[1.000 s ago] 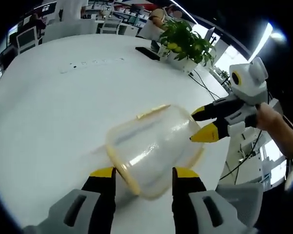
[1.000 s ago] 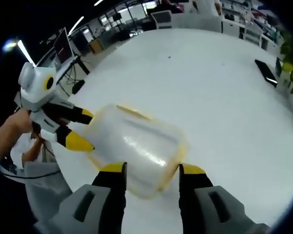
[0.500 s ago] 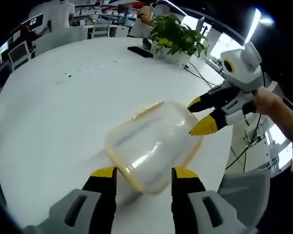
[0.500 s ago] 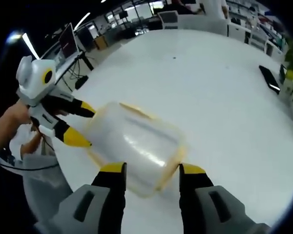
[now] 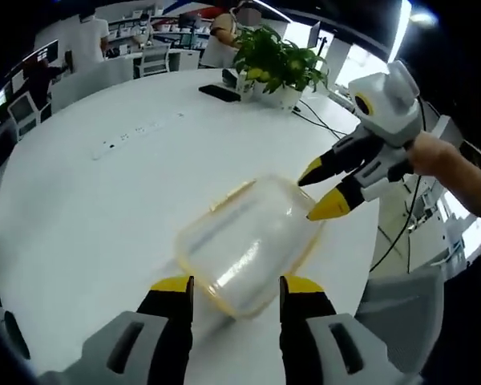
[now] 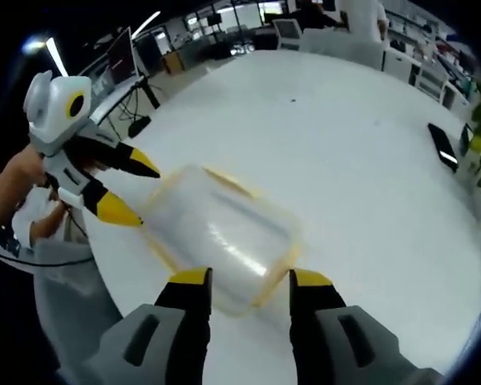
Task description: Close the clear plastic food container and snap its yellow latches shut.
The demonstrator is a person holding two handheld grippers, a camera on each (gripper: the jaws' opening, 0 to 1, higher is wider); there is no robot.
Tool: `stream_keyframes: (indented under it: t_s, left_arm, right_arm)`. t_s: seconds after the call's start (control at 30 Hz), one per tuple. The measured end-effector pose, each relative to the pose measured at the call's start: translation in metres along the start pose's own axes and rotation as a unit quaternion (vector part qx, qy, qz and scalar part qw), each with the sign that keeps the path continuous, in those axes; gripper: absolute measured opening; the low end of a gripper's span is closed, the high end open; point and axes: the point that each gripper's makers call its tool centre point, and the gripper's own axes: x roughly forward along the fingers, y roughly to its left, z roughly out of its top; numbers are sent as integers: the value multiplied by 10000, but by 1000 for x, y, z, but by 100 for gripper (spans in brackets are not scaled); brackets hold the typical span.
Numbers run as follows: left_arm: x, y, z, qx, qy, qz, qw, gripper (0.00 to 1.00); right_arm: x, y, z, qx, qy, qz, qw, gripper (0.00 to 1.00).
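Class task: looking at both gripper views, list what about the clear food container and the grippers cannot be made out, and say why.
- Clear container, left gripper view: motion blur and clear plastic hide whether the yellow latches are snapped.
- Same container, right gripper view: its near end is hidden between the right gripper fingers.
- Left gripper: contact with the container is unclear.

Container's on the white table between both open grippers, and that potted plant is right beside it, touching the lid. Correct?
Not quite: the potted plant stands far across the white table, well apart from the container, as the left gripper view shows. The rest holds.
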Motion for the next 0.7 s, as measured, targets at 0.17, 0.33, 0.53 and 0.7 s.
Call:
stream_keyframes:
  t_s: [0.17,0.33,0.53,0.7]
  left_arm:
    - [-1,-4,7,312,-37,5,9995,35]
    - [0,-6,15,551,-106,-46,9984,33]
    - [1,-10,22,843,-161,-107,9963,27]
    - [3,-12,27,1090,-144,-141,9938,24]
  right_arm:
    - [-5,1,7,-138,-93,12,9999,34]
    - [-9,2,18,-291,-261,51,9992,33]
    - [-11,5,32,-585,-480,93,9971,29]
    - [-10,8,44,-816,-629,156,9946,24]
